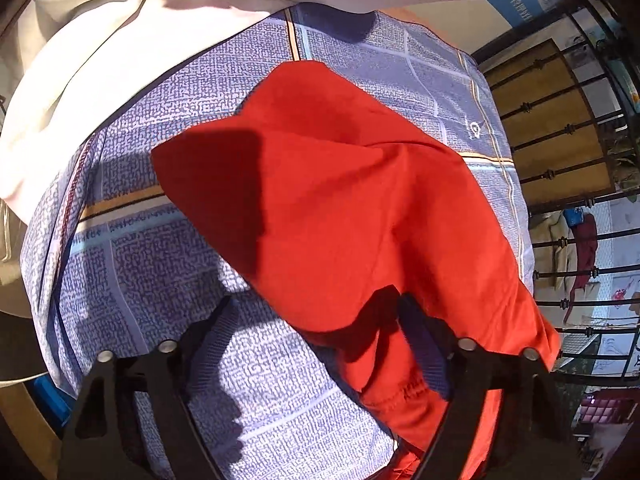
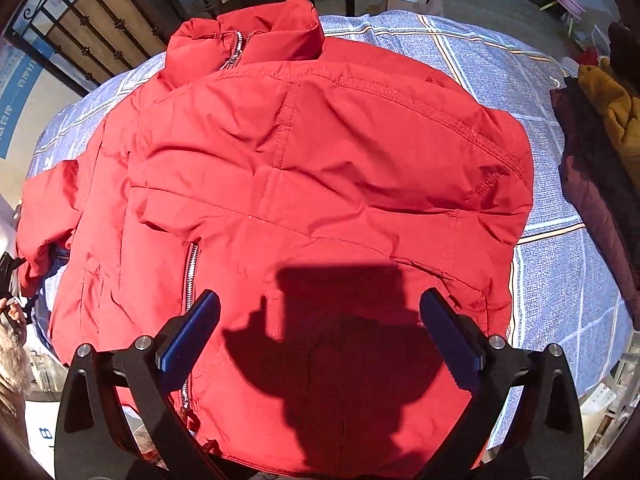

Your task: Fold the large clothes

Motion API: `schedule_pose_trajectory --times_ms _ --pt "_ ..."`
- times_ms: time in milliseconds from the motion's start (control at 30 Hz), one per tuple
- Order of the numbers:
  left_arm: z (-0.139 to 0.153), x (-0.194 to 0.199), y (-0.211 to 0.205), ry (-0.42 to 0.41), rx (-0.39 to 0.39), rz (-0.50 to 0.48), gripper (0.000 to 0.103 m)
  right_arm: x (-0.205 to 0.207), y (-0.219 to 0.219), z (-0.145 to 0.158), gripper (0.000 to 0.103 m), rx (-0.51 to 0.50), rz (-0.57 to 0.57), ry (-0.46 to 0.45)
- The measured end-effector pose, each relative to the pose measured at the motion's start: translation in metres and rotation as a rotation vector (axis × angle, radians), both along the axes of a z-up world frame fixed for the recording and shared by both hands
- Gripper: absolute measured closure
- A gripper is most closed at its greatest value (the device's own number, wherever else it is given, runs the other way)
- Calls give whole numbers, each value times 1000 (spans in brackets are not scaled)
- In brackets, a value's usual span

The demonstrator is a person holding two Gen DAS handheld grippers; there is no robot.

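Looking left first, I see my left gripper (image 1: 320,320) spread, its right finger against a red sleeve (image 1: 340,208) on the blue checked sheet (image 1: 132,264); rightward, the jacket (image 2: 312,184) lies flat beneath my spread right gripper (image 2: 320,320), iron railing (image 2: 100,32) behind.

left hand-held gripper (image 1: 316,320): jaws spread wide | right hand-held gripper (image 2: 320,320): jaws spread wide, nothing between them

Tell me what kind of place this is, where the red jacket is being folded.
Probably a bedroom in a home. The red jacket lies on a blue checked bedsheet, a black iron bed frame stands behind it, and more clothes are piled at the side.
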State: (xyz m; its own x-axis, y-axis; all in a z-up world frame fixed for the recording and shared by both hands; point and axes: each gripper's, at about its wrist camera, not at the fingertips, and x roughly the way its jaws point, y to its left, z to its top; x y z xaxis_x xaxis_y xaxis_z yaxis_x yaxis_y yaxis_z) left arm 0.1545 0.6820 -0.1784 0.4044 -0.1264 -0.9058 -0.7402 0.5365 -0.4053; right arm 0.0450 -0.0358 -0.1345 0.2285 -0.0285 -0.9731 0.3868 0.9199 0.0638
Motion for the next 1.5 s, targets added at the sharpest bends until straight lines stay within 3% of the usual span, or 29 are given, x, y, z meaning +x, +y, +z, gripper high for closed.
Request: schedule_pose_trajectory --times_ms 200,433,600,733,933,1100,1267,1500 --pt "-18 18 7 23 -13 -35 41 3 22 3 5 -14 36 -3" --pt "-5 20 -5 -29 63 -102 75 0 39 3 5 -41 92 -3" --pt "34 24 -18 -93 155 -161 86 -4 30 3 5 -14 69 -15" --pt "89 22 -48 -224 214 -234 89 -8 16 4 5 12 28 -43" --pt "190 18 -151 -464 352 -494 89 -16 -6 2 5 55 -37 -70" --pt "239 -2 -267 -645 335 -746 89 -28 -30 0 5 75 -106 -82" --pt "236 -19 -370 -683 232 -944 90 -42 -49 1 5 83 -154 -89" --pt "185 -47 -471 -577 220 -1179 90 -66 -69 -3 5 91 -213 -80"
